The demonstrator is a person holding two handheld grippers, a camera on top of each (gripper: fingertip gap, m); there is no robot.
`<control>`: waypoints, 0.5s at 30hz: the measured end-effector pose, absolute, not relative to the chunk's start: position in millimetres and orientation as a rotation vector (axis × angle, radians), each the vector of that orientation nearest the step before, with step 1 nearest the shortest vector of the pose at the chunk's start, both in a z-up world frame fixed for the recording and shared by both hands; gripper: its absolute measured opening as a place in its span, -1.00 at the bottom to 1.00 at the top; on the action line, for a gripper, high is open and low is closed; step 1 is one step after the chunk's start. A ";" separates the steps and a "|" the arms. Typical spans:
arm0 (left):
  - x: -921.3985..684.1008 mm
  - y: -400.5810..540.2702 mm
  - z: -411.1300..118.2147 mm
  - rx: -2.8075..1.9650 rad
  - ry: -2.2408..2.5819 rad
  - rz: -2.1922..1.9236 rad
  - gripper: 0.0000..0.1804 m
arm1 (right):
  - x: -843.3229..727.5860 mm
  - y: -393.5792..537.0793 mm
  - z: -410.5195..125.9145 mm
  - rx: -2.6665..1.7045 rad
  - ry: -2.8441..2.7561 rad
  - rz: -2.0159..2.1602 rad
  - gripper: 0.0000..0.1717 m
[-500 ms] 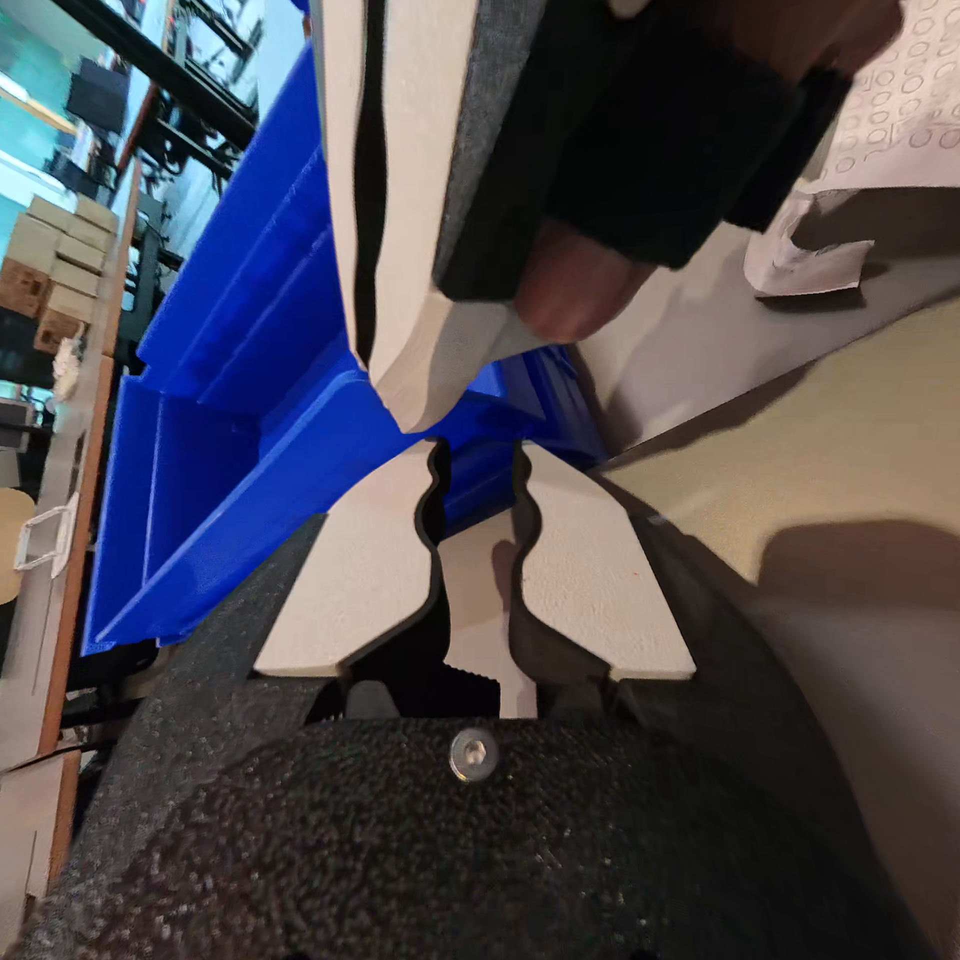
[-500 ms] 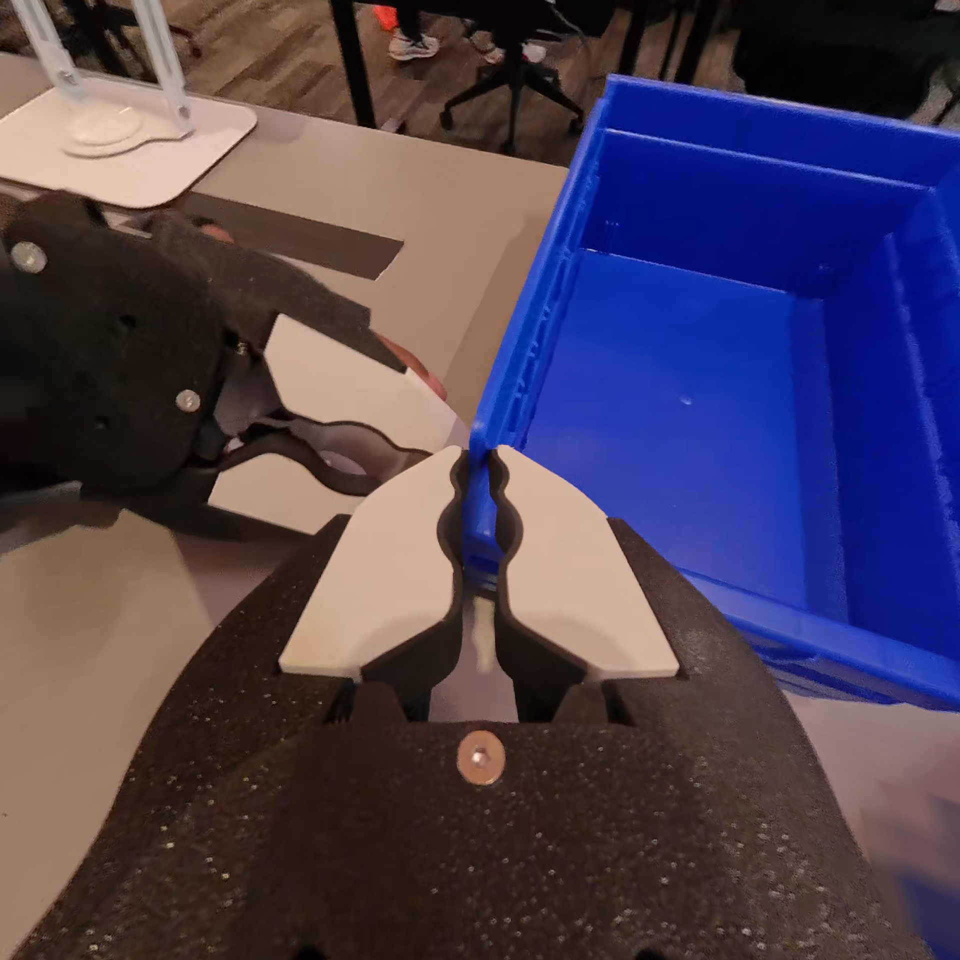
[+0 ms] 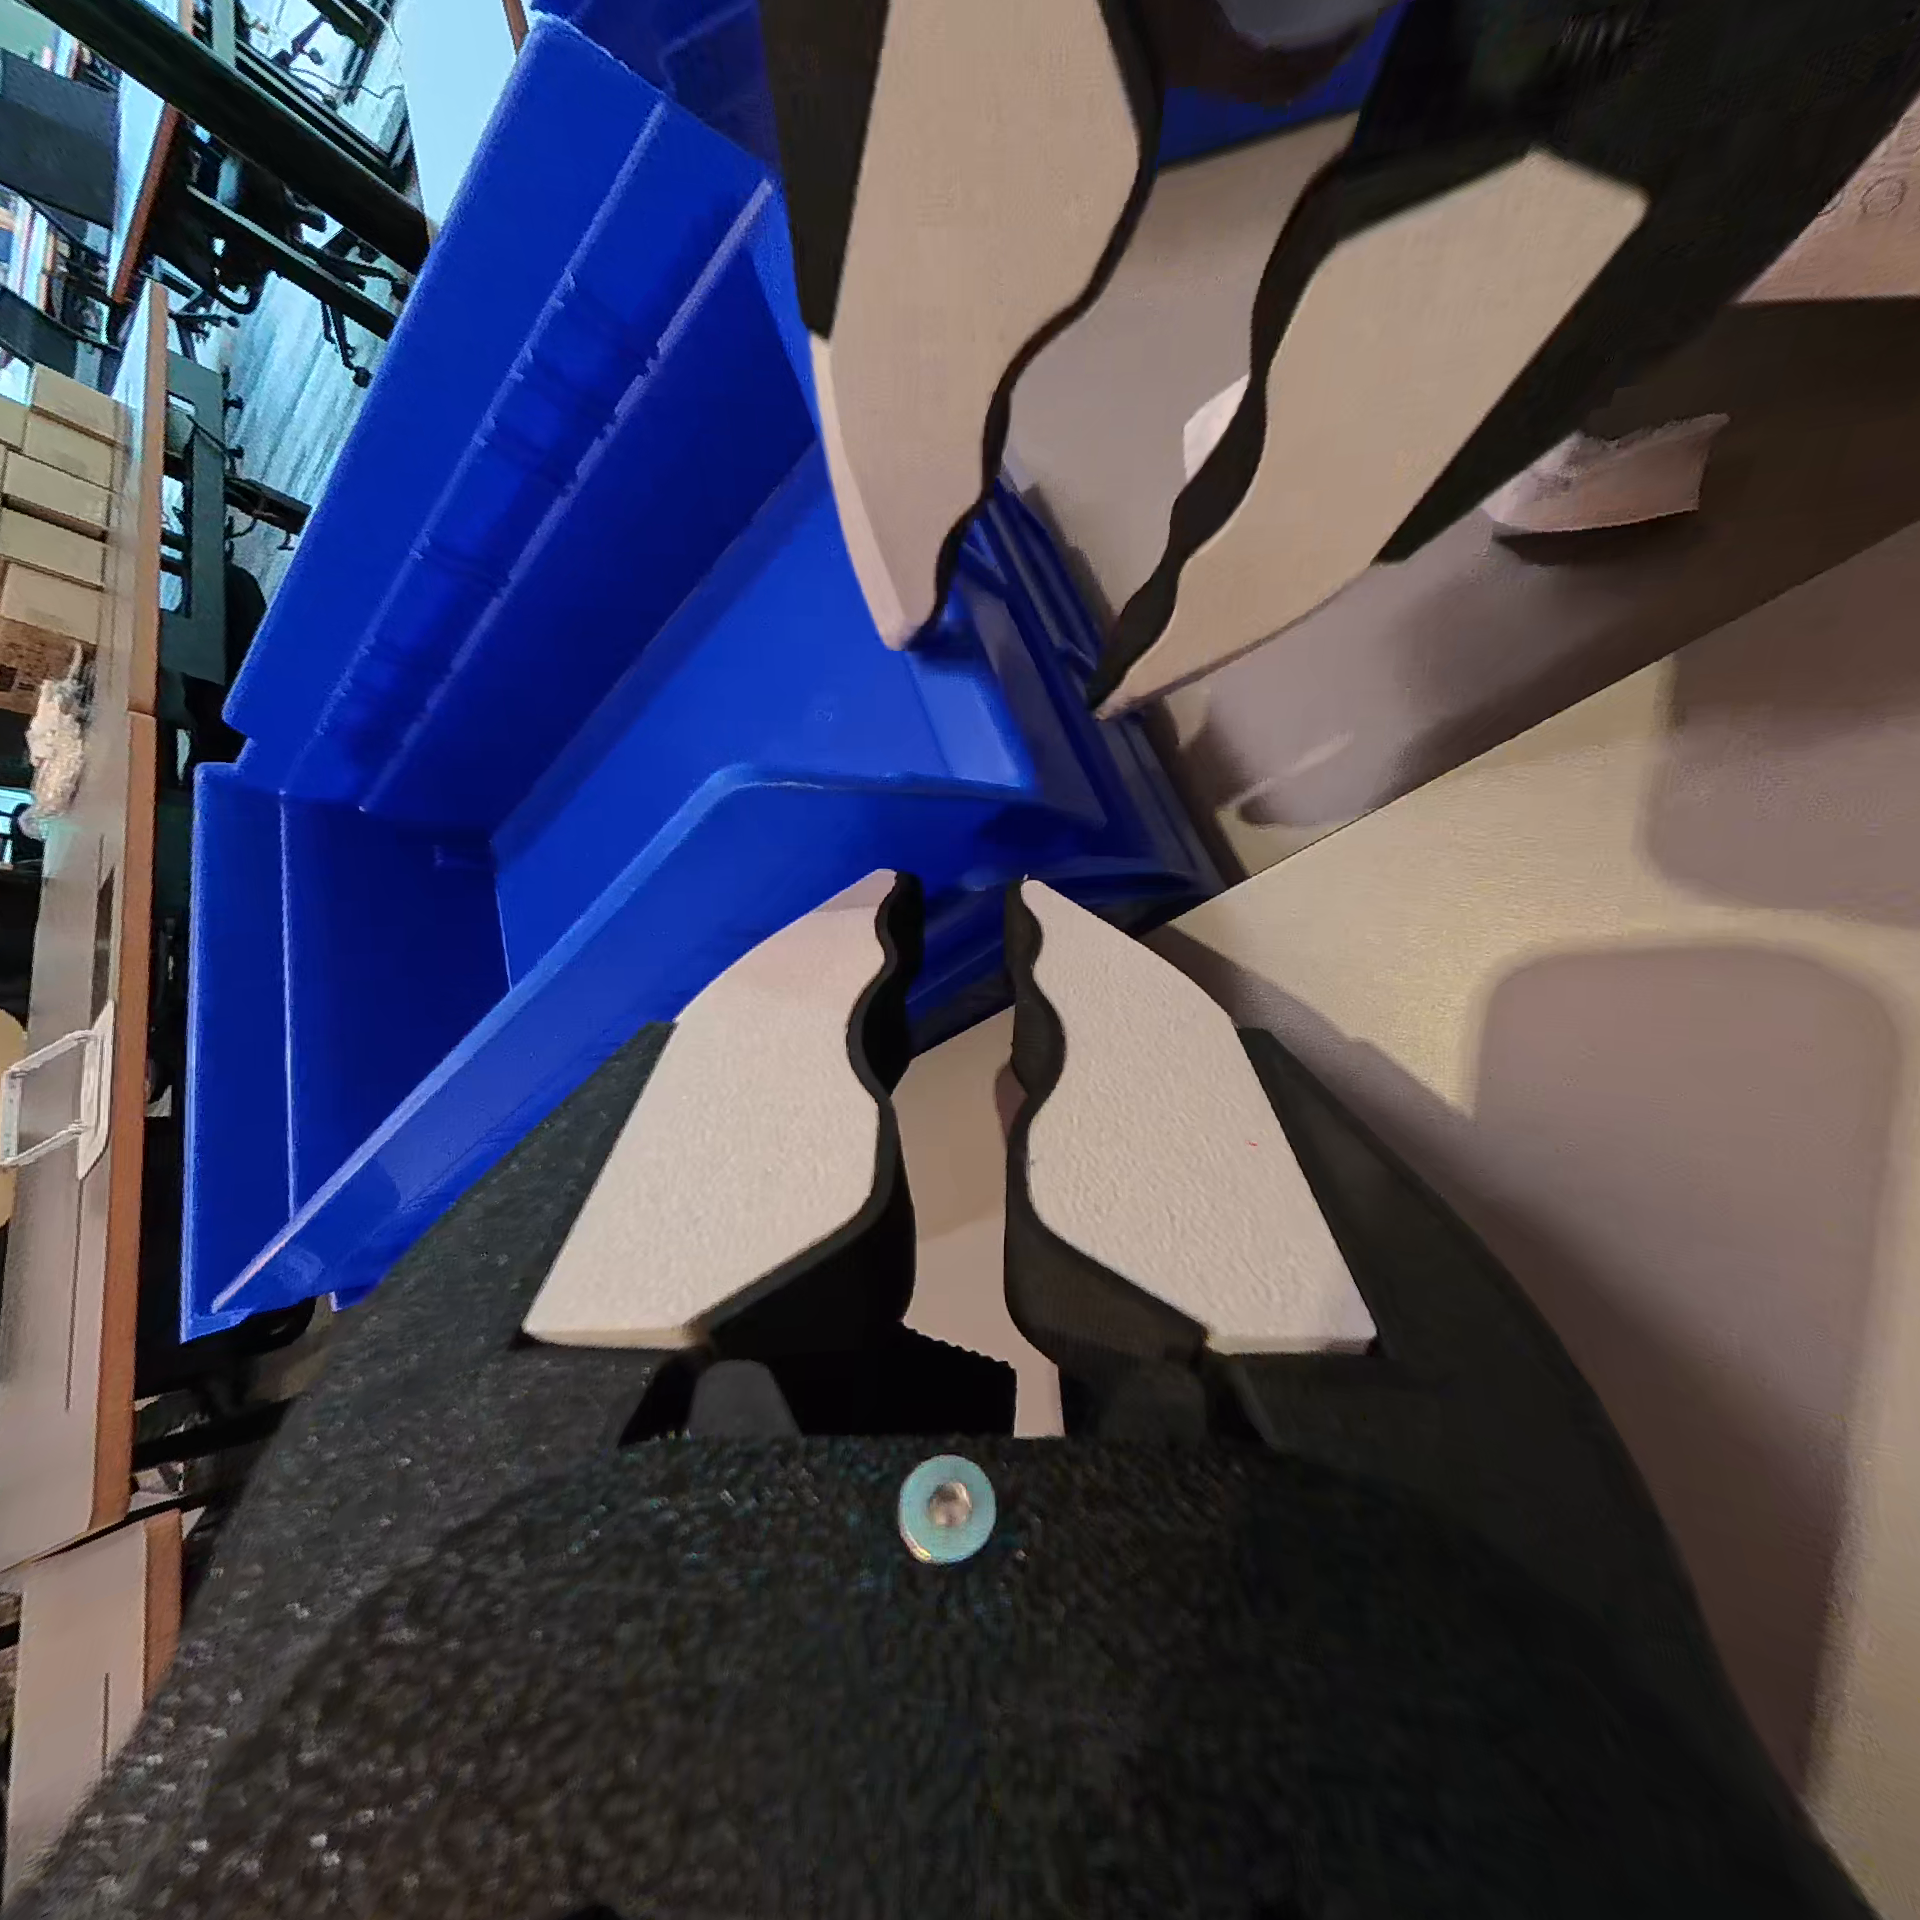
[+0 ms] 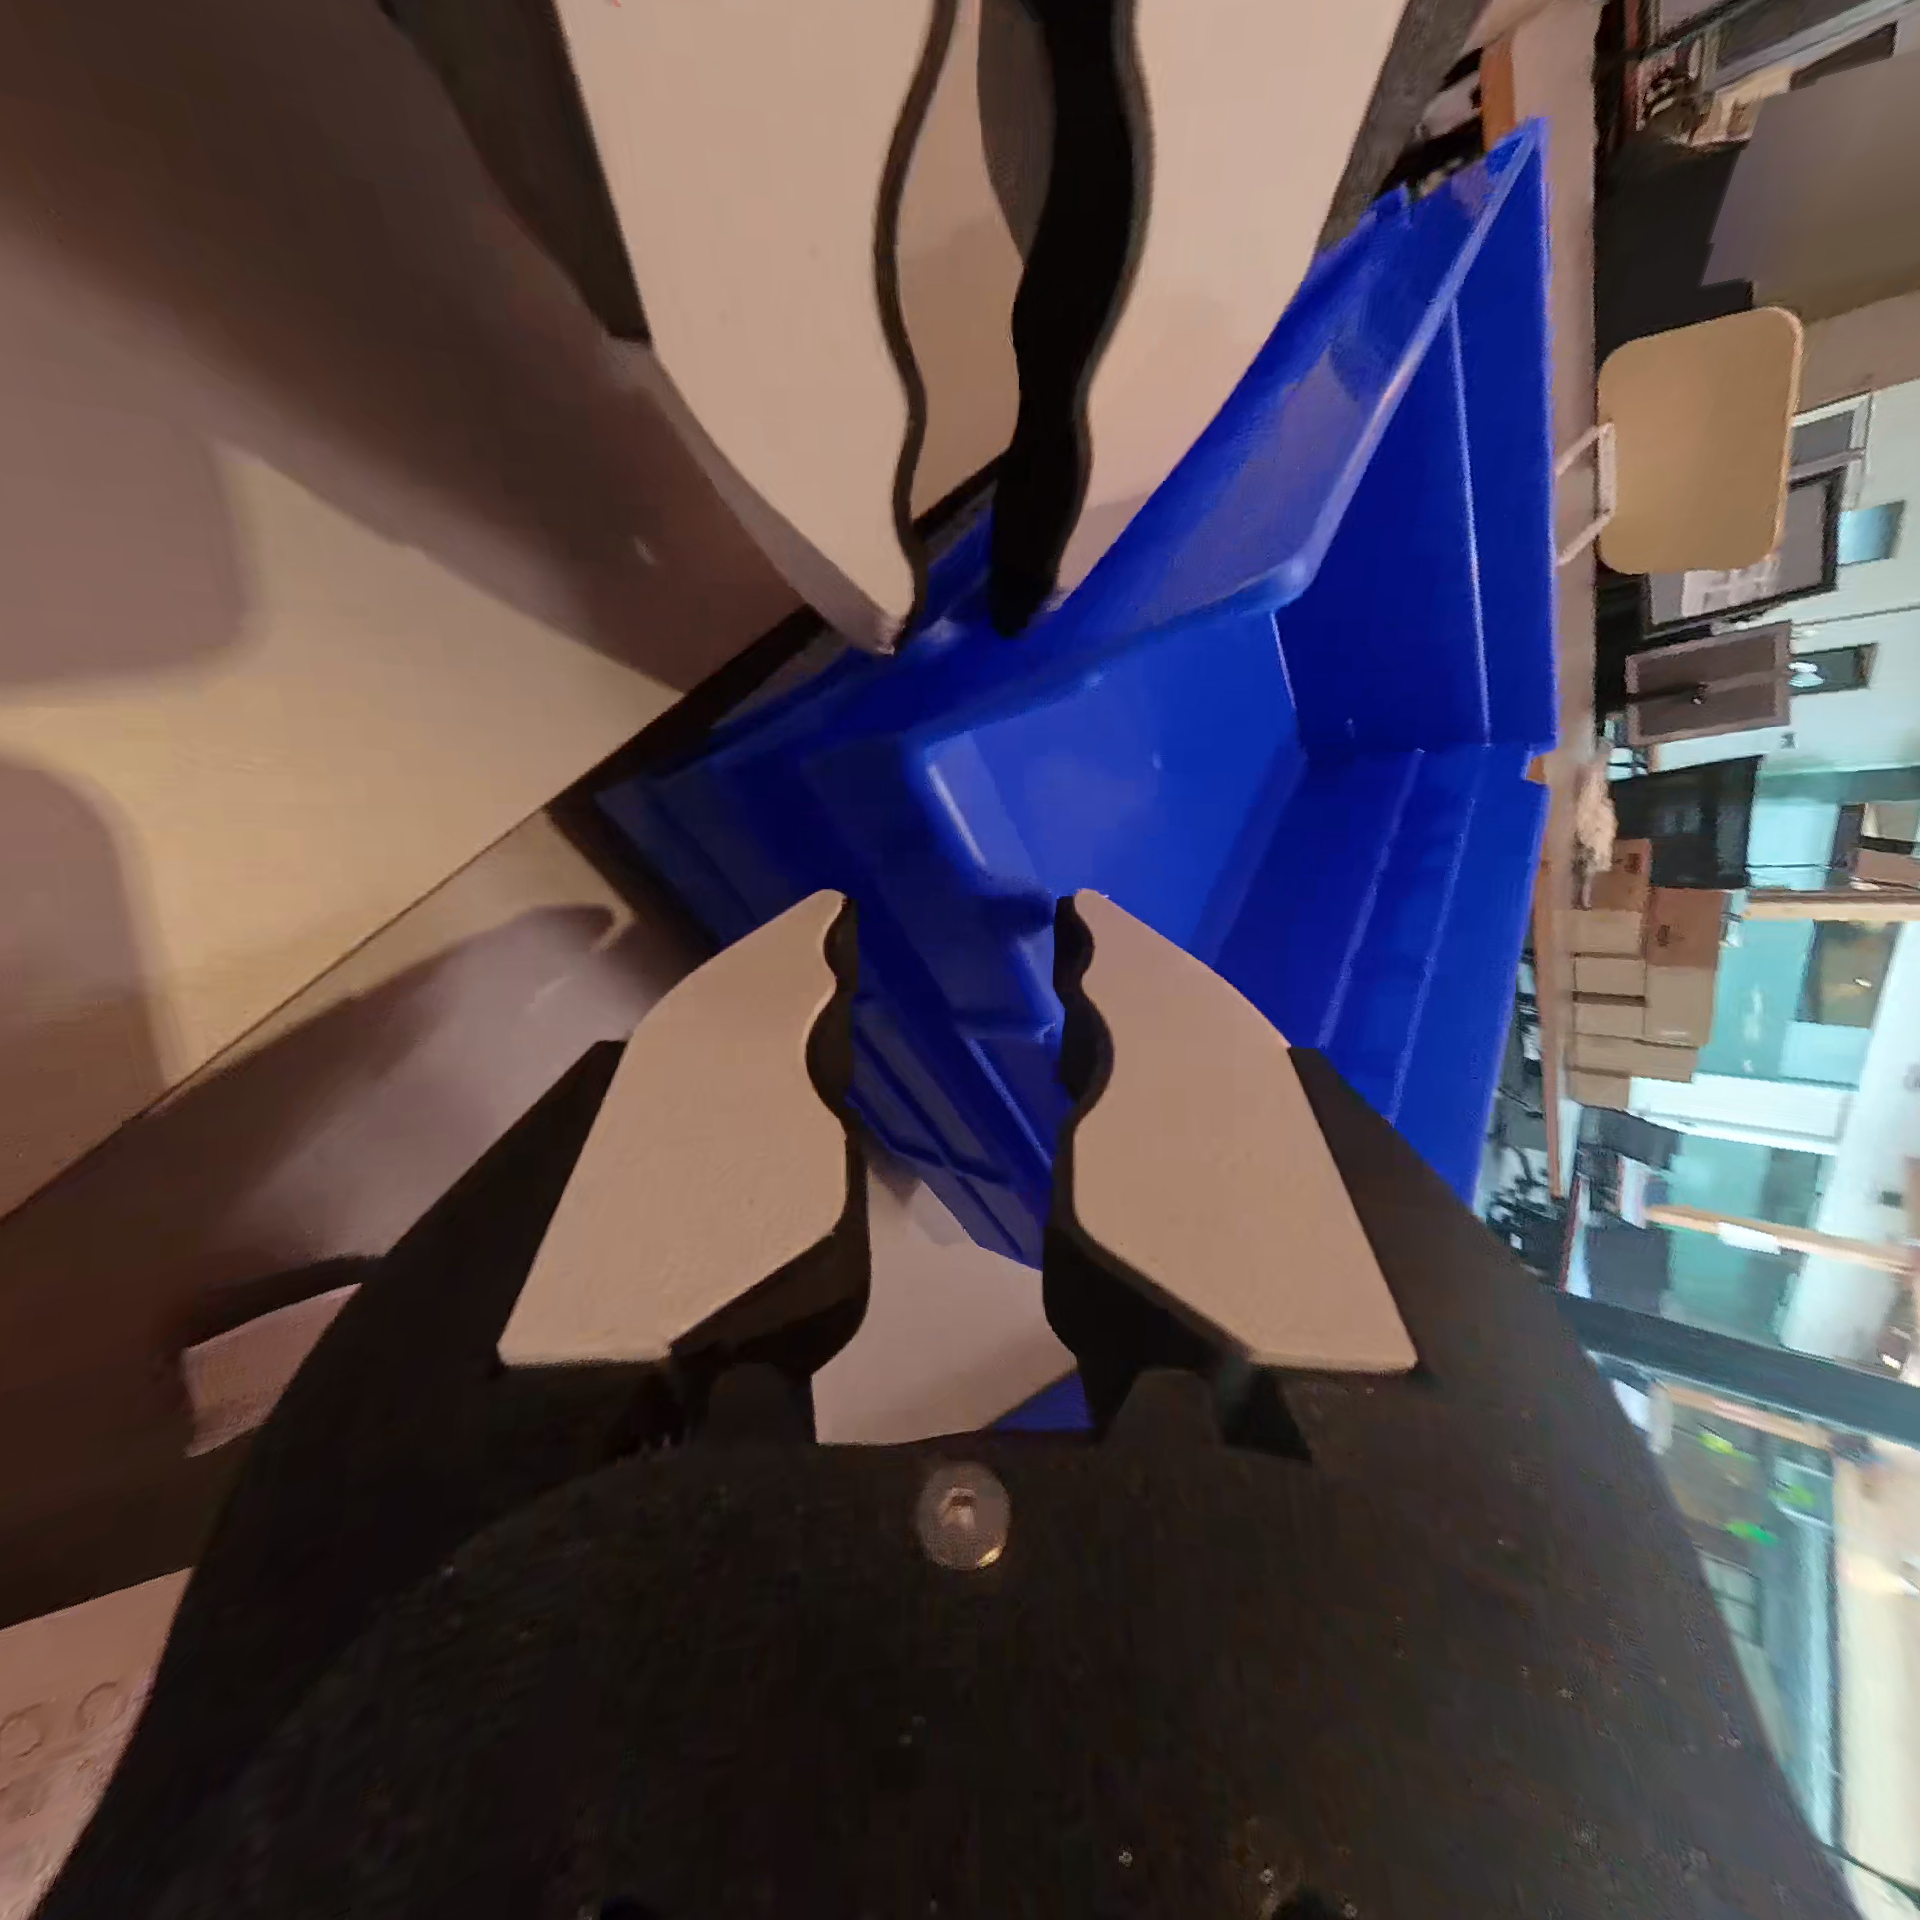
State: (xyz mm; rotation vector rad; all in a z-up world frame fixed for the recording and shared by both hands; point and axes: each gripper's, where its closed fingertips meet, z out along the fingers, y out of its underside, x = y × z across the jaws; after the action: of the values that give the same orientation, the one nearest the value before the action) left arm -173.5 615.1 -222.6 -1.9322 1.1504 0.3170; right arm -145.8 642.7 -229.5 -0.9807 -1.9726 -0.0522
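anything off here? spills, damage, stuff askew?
Nothing spilled or broken. Both grippers crowd one corner of the bin: the left gripper has its jaws closed on the rim, while the right gripper straddles it with jaws apart. A crumpled paper scrap lies on the table. Both views are rolled, so bin tilt is unclear.

One blue bin [image 3: 644, 790] fills the frame's middle; two tongs meet at its corner, the left tongs [image 3: 961, 894] at lower centre, the right tongs [image 3: 1003, 665] from the top. One desk [image 3: 1558, 935] lies at right; one stack of cardboard boxes [image 3: 52, 520] stands at far left.
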 end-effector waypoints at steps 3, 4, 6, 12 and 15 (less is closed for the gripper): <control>-174.6 614.9 -222.6 -1.941 1.141 0.307 -0.83 | -153.6 646.0 -231.6 -0.932 -1.951 -0.132 -0.57; -174.7 615.0 -222.5 -1.943 1.136 0.303 -0.83 | -156.4 645.3 -233.8 -0.906 -1.952 -0.150 -0.57; -174.5 615.5 -222.4 -1.950 1.117 0.285 -0.83 | -163.4 644.8 -239.1 -0.867 -1.932 -0.165 -0.54; -175.8 615.6 -222.7 -1.942 1.087 0.266 -0.83 | -168.2 645.2 -239.0 -0.850 -1.881 -0.183 -0.56; -176.5 618.1 -223.1 -1.932 1.073 0.277 -0.86 | -166.4 646.1 -232.3 -0.872 -1.833 -0.162 -0.57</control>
State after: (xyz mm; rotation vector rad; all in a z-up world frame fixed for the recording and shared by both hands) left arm -176.5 618.1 -223.1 -1.9316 1.0732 0.2771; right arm -166.4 646.1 -232.3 -0.8718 -1.8331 -0.1621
